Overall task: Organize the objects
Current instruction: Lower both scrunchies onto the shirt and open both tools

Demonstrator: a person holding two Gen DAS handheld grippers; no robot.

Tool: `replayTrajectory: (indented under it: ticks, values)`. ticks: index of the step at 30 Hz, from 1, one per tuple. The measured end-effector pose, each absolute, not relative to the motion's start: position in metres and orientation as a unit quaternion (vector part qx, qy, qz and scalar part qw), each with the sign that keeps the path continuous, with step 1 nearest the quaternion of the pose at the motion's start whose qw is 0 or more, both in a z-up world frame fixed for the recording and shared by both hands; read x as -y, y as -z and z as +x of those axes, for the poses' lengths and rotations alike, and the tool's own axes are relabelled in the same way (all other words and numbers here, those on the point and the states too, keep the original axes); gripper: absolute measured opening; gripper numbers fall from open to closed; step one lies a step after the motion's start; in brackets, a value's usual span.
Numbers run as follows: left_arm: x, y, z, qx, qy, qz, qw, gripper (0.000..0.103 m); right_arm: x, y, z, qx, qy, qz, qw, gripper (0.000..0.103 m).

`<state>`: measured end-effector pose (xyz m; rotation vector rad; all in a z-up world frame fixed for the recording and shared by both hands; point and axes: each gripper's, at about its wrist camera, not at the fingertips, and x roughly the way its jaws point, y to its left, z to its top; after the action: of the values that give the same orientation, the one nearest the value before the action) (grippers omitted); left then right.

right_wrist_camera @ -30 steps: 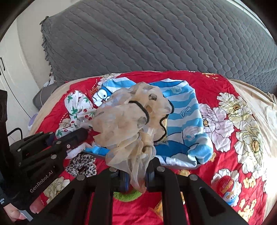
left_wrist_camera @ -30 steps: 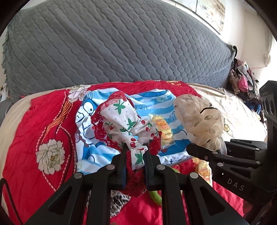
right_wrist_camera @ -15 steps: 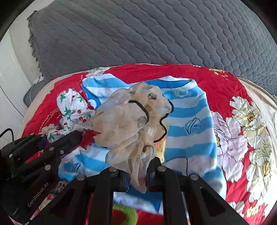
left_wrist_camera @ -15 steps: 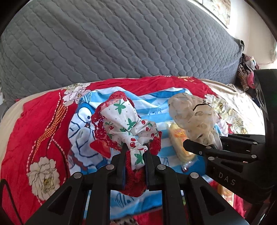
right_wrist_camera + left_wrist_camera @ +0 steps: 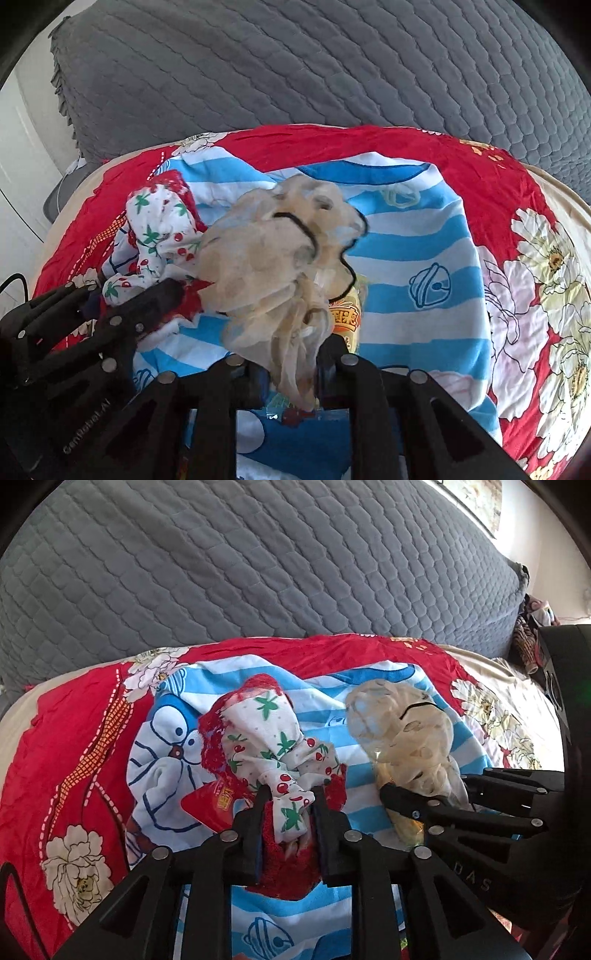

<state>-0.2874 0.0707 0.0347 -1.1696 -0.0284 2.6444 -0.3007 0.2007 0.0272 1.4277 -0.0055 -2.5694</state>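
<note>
Left gripper (image 5: 290, 805) clenching cherry-print cloth (image 5: 273, 746), right gripper (image 5: 291, 363) pinching sheer beige scrunchie (image 5: 266, 258); both dangling loosely, risking snagging together or slipping out.

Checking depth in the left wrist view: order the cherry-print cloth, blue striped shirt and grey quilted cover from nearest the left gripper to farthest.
1. Cherry-print cloth: clamped in the left gripper.
2. Blue striped shirt: underneath, spread on the red sheet.
3. Grey quilted cover: behind, at the back.
</note>
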Motion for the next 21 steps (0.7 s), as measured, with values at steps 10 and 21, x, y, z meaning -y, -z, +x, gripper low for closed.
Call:
replayTrajectory:
  ticks: [10,21]
  values:
    - [-0.061,-0.036,-0.284,0.011,-0.911,-0.396,0.113,0.054,-0.205,-0.026,-0.299,0.003,0.871,0.482,0.090,0.044]
    - [-0.049,-0.040,-0.271,0.020,-0.915,-0.388,0.107,0.074,-0.210,-0.034,-0.286,0.002,0.873,0.479,0.089,0.065]
